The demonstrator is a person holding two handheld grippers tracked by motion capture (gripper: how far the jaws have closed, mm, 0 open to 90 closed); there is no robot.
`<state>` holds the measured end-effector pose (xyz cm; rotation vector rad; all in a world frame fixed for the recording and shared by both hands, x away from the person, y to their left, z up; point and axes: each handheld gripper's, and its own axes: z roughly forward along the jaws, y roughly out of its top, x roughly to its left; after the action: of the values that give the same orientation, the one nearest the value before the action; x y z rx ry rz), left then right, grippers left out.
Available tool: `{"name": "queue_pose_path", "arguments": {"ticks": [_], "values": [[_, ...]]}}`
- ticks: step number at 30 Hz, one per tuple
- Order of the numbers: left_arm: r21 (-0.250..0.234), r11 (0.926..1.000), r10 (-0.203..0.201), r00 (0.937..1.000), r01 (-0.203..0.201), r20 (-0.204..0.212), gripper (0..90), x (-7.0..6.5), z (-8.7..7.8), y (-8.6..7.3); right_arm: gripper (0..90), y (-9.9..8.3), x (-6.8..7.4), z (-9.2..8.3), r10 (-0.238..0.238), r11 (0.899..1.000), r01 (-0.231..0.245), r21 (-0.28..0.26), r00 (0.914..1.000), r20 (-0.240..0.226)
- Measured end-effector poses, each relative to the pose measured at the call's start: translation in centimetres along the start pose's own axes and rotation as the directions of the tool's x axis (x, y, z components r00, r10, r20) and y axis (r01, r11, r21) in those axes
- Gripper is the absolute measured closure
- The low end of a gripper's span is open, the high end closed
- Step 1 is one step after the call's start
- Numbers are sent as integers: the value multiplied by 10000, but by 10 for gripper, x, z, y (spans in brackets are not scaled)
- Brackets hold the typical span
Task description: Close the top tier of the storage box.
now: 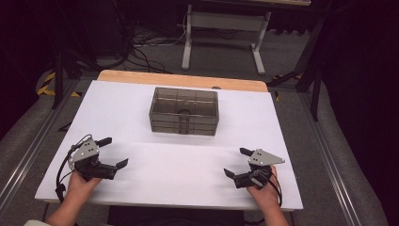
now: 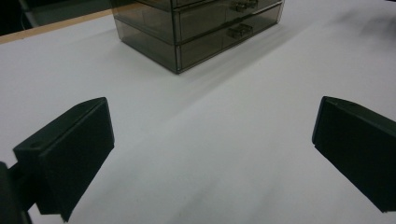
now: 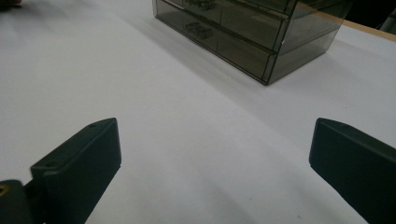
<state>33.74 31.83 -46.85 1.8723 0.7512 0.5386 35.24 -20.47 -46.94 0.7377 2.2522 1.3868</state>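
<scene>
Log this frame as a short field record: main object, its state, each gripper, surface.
object: smoky clear drawer box, far middle of the white table
drawers: all look shut, handles face the person
left gripper: open, empty, near left edge
right gripper: open, empty, near right edge
contact: neither gripper touches the box

The right gripper [image 3: 212, 163] hangs wide open above the white table [image 3: 140, 84]; a smoky drawer box [image 3: 252, 28] stands well ahead.

Sitting mid-table toward the far edge: drawer box [image 1: 184, 111]; lying near the front edge, left gripper [image 1: 114, 151] leftward, right gripper [image 1: 236, 162] rightward
</scene>
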Motion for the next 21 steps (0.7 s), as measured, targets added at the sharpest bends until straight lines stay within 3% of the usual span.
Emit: {"name": "queue_pose_path", "arguments": {"ticks": [8, 10, 21], "values": [[5, 9998, 197, 9996, -197, -209, 0, 0, 5, 2, 27, 0, 1, 0, -109, 9999, 109, -14, 9999, -78], [-54, 9999, -91, 9999, 90, -122, 0, 0, 5, 1, 27, 0, 1, 1, -106, 9999, 106, -22, 9999, -86], [-152, 9999, -84, 9998, 81, -181, 0, 3, 4, 2, 27, 0, 1, 0, -88, 10000, 88, -32, 9999, -72]]}}
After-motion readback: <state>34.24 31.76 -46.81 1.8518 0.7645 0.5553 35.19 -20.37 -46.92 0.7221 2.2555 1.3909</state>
